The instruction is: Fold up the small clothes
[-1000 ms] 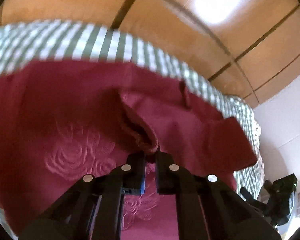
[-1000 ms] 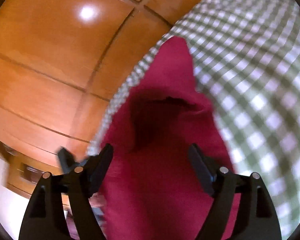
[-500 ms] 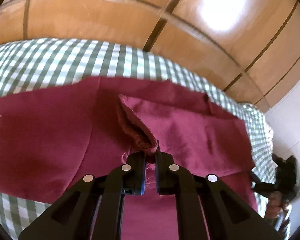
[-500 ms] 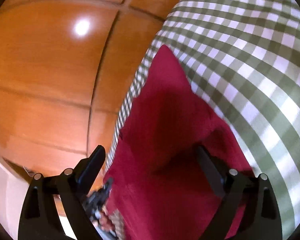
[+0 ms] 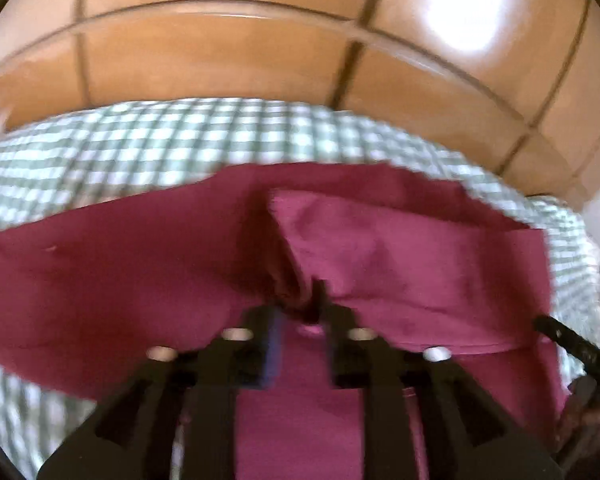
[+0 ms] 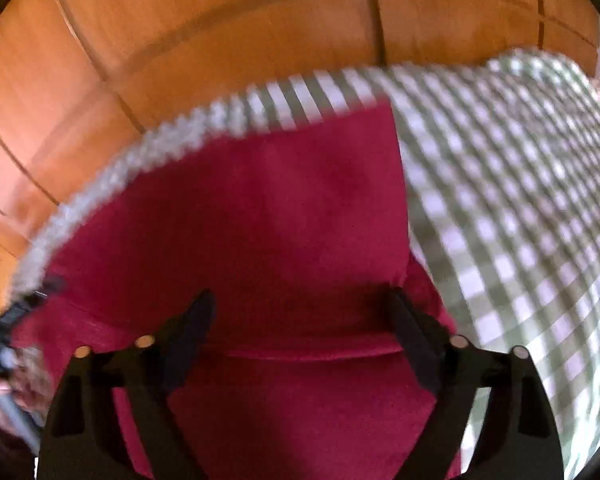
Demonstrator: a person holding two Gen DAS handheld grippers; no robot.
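Closest to the left wrist camera, the left gripper (image 5: 300, 316) points down at a dark red garment (image 5: 400, 256). Its jaws have just been opening: a narrow gap now stands between the fingers (image 5: 270, 336), and a bunched fold of the red fabric (image 5: 296, 280) sits right at the tips, partly between them. The picture is blurred, so whether the pads still press on that fold cannot be told for sure; the gap suggests they do not. Past the tips the garment lies spread wide across a green-and-white checked cloth (image 5: 140, 136), with one lighter red layer folded over on the right side. At the far right edge of this view a piece of the other gripper and part of a hand (image 5: 592, 412) show, blurred. Beyond the checked cloth rises an orange-brown panelled wooden surface (image 5: 220, 60) with dark seams and bright glare.

From the right wrist camera, the right gripper (image 6: 302, 320) has its jaws spread wide, nothing between them but the red garment (image 6: 280, 208) lying below; the fingertips (image 6: 198, 320) appear above the fabric, not pinching it. A folded edge of the garment runs across just beneath the tips. Further out the red fabric ends at a straight edge on the checked cloth (image 6: 520, 200), which fills the right side. At the left edge a blurred hand and dark gripper part show. Behind stands the same wooden panelling (image 6: 180, 40).
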